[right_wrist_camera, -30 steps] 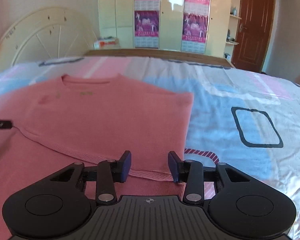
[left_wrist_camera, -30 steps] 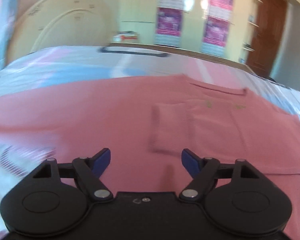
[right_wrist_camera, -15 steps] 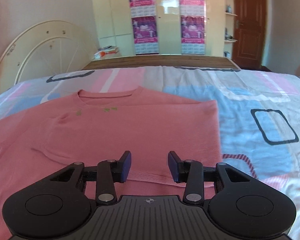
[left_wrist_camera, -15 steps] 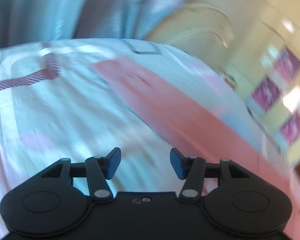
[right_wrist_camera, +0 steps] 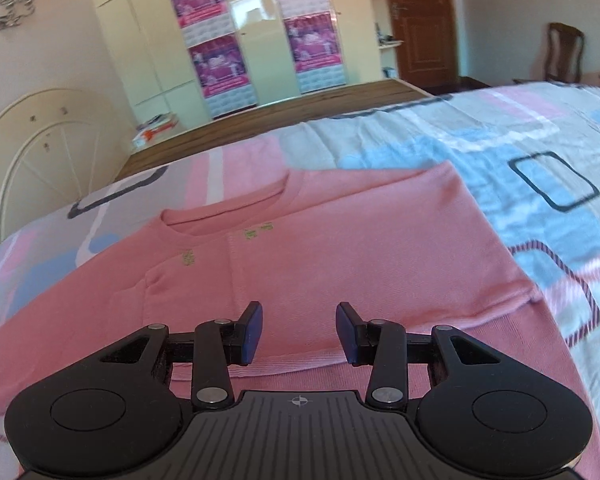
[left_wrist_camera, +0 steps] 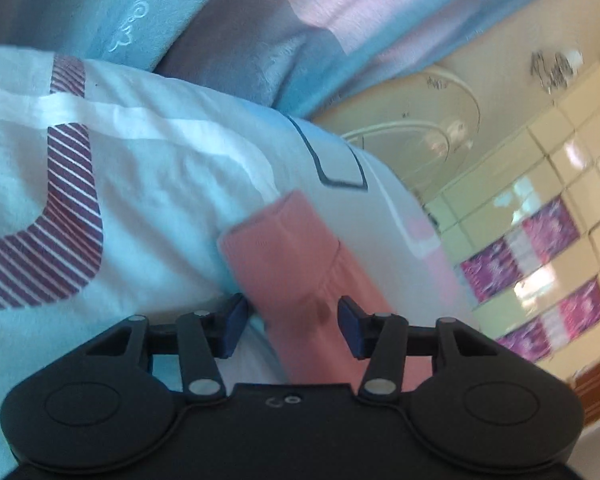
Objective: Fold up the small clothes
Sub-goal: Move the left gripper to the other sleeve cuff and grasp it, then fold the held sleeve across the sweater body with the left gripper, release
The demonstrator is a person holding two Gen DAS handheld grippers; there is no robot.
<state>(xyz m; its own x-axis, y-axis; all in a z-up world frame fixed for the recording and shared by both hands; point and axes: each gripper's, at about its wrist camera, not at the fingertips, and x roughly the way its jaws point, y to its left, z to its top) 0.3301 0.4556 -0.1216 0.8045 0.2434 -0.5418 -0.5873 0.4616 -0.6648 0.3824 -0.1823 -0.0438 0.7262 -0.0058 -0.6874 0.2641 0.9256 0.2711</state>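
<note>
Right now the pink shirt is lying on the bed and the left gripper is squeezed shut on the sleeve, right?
Not quite. In the left wrist view the left gripper is open, its fingers apart on either side of the sleeve, not shut on it. The pink shirt does lie on the bed.
</note>
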